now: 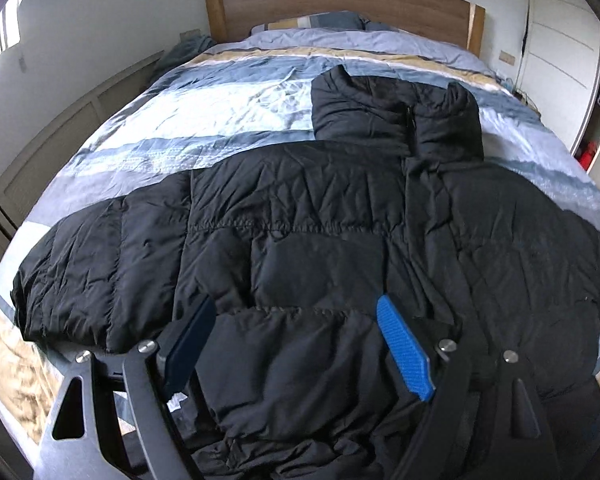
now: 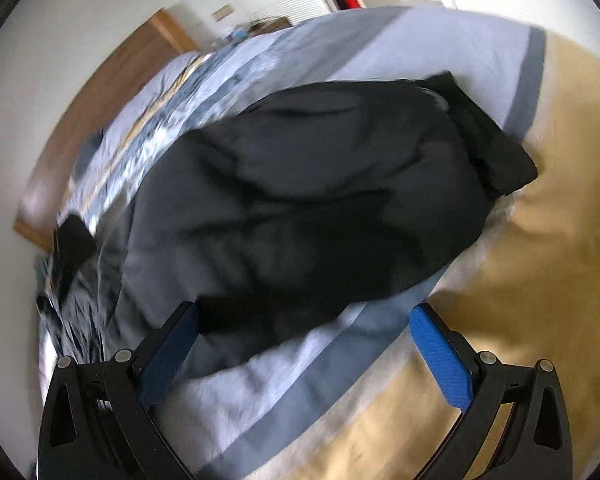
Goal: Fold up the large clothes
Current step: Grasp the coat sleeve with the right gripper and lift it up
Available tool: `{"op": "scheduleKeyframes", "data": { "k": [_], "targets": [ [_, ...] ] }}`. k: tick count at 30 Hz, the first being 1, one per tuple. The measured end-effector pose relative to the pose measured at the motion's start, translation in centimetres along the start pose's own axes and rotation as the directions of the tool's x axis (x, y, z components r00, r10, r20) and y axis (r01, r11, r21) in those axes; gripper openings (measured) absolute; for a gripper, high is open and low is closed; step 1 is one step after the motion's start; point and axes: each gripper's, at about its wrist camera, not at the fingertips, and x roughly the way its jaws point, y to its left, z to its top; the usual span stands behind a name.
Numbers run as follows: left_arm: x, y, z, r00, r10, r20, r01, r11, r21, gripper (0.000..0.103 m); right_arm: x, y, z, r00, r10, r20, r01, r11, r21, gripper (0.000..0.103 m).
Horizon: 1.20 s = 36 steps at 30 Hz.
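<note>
Bed [image 1: 180, 120] with striped blue, white and tan cover, wooden headboard [image 1: 340, 4] at far end. Black puffer jacket [image 1: 300, 216] spread across the cover, front up, collar towards headboard, sleeves out to both sides, hem bunched at near edge. Left gripper [image 1: 296, 328] low over the bunched hem, blue pads [image 1: 404, 348] spread wide with jacket fabric between them, not pinched. Right gripper [image 2: 304, 336], in a blurred view, above jacket sleeve [image 2: 340, 184] and bed edge, jaws spread, holding nothing.
</note>
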Motion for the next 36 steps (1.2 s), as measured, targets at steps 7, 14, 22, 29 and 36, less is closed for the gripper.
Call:
{"op": "scheduleKeyframes", "data": {
  "k": [7, 14, 22, 29, 36],
  "targets": [
    [-0.3, -0.2, 0.1, 1.0, 0.017, 0.0, -0.017, 1.0, 0.021, 0.083, 0.3, -4.4, 3.7, 0.991, 0.101, 0.086, -0.115, 0.975, 0.188, 0.08],
    [-1.7, 0.3, 0.1, 1.0, 0.018, 0.016, -0.018, 1.0, 0.024, 0.083, -0.6, -4.9, 5.9, 0.972, 0.176, 0.154, -0.205, 0.959, 0.198, 0.019],
    [-4.9, 1.7, 0.3, 0.998, 0.019, 0.068, -0.019, 1.0, 0.001, 0.083, -4.7, 0.7, 7.9, 0.922, 0.321, 0.215, -0.333, 0.943, 0.02, 0.009],
    [-9.1, 4.3, -0.2, 0.992, 0.034, 0.119, -0.03, 0.999, -0.038, 0.083, -9.7, 7.3, 7.5, 0.862, 0.468, 0.193, -0.438, 0.881, -0.179, 0.008],
    [-12.9, 6.7, -1.0, 0.986, 0.055, 0.158, -0.041, 0.995, -0.088, 0.083, -13.0, 14.9, 3.5, 0.8, 0.597, 0.061, -0.538, 0.758, -0.37, 0.008]
  ]
}}
